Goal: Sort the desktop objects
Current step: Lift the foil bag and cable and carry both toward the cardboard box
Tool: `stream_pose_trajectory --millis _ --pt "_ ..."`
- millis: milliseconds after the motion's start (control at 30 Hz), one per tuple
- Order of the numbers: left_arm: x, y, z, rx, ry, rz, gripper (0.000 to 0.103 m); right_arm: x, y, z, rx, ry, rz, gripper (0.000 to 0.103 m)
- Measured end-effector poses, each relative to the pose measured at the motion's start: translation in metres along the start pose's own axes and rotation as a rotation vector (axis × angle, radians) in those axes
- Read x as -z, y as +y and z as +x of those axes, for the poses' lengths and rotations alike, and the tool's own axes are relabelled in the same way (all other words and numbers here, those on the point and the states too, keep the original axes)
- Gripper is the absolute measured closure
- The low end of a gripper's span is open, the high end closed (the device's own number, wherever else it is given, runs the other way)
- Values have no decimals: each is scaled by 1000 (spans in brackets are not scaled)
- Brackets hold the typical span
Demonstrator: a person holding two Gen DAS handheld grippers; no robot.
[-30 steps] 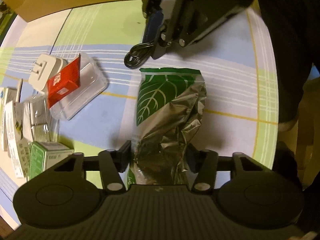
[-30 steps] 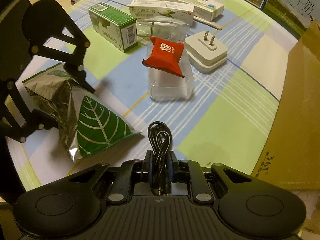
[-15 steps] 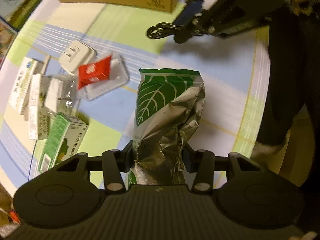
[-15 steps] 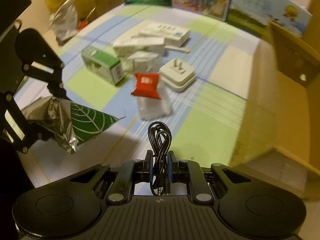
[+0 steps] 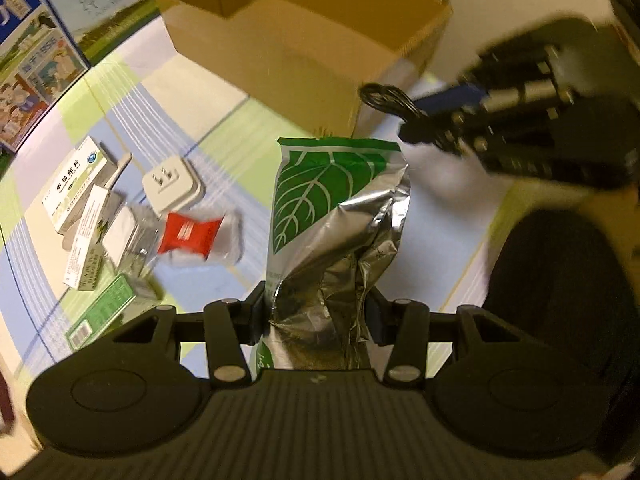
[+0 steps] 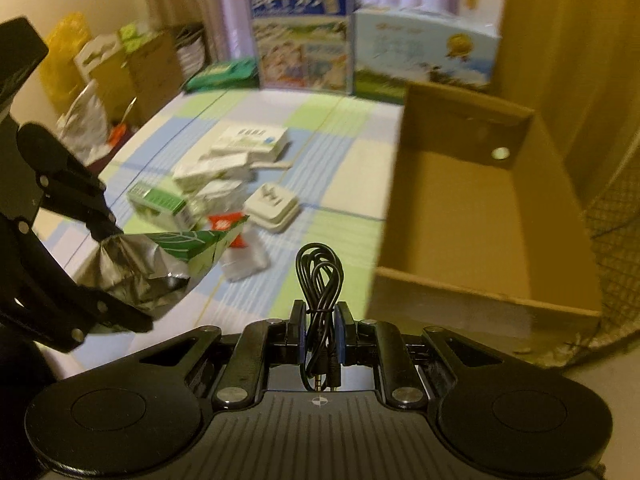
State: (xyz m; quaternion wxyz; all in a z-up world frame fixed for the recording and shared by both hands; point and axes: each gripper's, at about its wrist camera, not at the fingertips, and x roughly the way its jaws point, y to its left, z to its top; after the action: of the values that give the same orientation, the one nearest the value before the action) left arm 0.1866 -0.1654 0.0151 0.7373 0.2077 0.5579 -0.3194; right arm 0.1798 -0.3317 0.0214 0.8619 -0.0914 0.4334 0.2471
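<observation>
Left wrist view: I am pinching the crumpled silver end of a foil bag with my left fingers, and its green leaf-printed end is pointing away from me, lifted clear of the desk. Right wrist view: I am squeezing a bundled black cable with my right fingers, its loops standing up above the pads and its two plugs hanging down toward the camera.

Beyond the bag, my right gripper is showing blurred in the air, with the cable sticking out toward an open cardboard box. In the right wrist view the box is sitting just ahead and to the right of the cable, its inside bare. My left gripper is hanging at the left with the foil bag in it.

Further out on the checked desk cloth, a white plug adapter is lying beside a red packet that is resting on a clear plastic container. A green carton and several white medicine boxes are clustered behind them. Milk cartons are standing at the far edge of the desk.
</observation>
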Motion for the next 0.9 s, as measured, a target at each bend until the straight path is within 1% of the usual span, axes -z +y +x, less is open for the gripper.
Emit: stream_pose_trajectory --millis 167,267,400,567,733,900 --pt "-27 -11 -12 23 -68 -115 60 -3 -23 -25 47 -55 58 92" --pt "-45 -13 -18 53 -115 -193 60 -6 -38 -34 62 -73 93 92" --pt "-67 -17 -22 74 -159 -258 60 -13 -58 -41 82 -92 132 92" --pt "-93 -17 -19 95 -176 -319 60 -23 -82 -39 105 -114 181 92" --pt "-116 -12 -11 117 -200 -383 60 -36 -103 -26 120 -120 219 92" --pt "-141 -5 -2 141 -236 -449 60 -43 -126 -13 130 -126 276 92"
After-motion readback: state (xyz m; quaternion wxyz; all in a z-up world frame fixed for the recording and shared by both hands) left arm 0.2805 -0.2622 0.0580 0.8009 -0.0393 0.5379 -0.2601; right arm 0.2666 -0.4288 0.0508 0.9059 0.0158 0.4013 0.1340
